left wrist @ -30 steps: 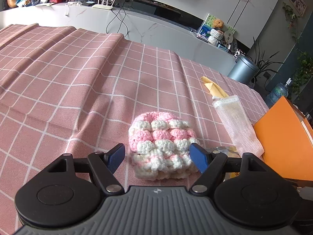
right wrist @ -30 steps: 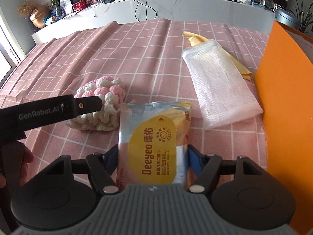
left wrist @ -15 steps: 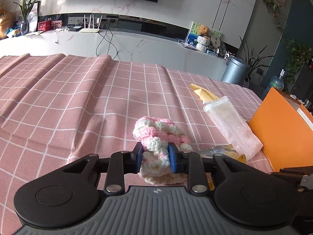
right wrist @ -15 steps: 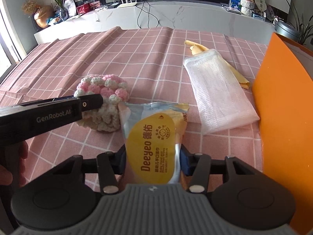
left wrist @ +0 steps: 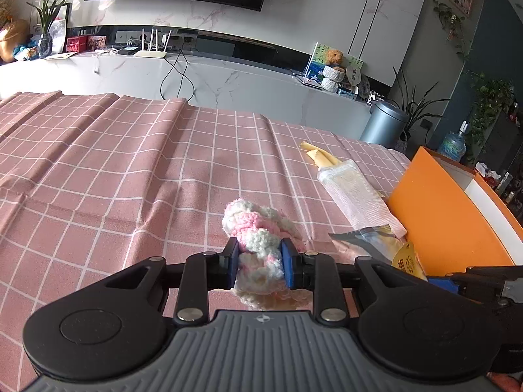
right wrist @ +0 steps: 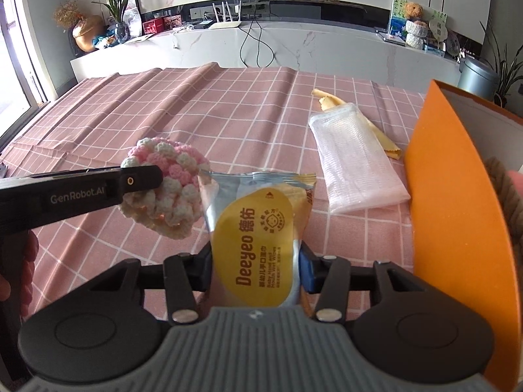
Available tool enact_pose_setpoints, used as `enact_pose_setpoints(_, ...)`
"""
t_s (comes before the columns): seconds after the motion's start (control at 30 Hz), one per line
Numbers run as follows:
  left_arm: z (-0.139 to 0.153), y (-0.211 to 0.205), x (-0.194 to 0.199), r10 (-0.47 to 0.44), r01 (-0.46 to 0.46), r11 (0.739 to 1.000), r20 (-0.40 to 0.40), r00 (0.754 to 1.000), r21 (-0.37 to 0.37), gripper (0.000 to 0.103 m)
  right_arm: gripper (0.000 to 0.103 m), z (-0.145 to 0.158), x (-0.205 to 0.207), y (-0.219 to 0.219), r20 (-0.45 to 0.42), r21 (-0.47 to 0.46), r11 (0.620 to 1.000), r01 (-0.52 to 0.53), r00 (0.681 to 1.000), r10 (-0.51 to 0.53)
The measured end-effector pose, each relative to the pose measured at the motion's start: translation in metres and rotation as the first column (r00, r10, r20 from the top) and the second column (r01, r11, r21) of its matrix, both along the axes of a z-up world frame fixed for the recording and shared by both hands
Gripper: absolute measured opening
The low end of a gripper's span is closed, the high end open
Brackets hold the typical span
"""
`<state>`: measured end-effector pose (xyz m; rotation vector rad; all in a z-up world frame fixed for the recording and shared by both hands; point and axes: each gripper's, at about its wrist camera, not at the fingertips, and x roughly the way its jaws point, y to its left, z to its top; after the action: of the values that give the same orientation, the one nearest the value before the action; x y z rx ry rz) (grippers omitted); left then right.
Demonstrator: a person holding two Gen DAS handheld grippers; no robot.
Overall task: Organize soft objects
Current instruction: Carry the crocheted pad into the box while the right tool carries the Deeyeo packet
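My left gripper (left wrist: 259, 263) is shut on a pink and white crocheted pad (left wrist: 256, 223), which hangs squeezed between the blue pads, lifted off the pink checked tablecloth (left wrist: 130, 170). In the right wrist view the same crocheted pad (right wrist: 166, 189) hangs from the left gripper's black finger (right wrist: 137, 179). My right gripper (right wrist: 256, 263) is shut on a silver wet-wipes pack with a yellow label (right wrist: 258, 235), held above the cloth. The wipes pack (left wrist: 376, 241) also shows at the right of the left wrist view.
An orange box (right wrist: 457, 212) stands open at the right edge of the table. A white mesh pouch (right wrist: 353, 160) lies on a yellow cloth (right wrist: 327, 98) beside the orange box. A marble counter (left wrist: 228, 81) runs behind the table.
Both grippers closed, the left on the crocheted pad and the right on the wipes pack. Both then lifted their loads off the tablecloth.
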<state>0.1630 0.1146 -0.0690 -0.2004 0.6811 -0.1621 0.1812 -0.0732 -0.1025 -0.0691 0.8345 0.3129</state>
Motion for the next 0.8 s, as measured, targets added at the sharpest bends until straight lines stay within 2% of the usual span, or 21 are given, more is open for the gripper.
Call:
enact_pose_setpoints(0.27,0.020,-0.020,-0.034,-0.040,0.039,0.998,0.044,0.998,0.039,0.030,0.049,0.027,-0.034,-0.021,0.084,0.003,1.000,-0.003,0.996,0.003)
enact_pose_setpoints(0.43,0.034,-0.032,-0.047,-0.073,0.073,0.997,0.073,0.995,0.011,0.030,0.049,0.044,-0.056,-0.038,0.140,0.009,1.000,0.007,0.990,-0.009)
enact_pose_setpoints(0.8,0.083,-0.081,-0.058,-0.183,0.184,0.983,0.190,0.965,0.013,0.030,0.049,0.091,-0.084,-0.103,0.236,0.044,0.997,0.067,0.969,-0.076)
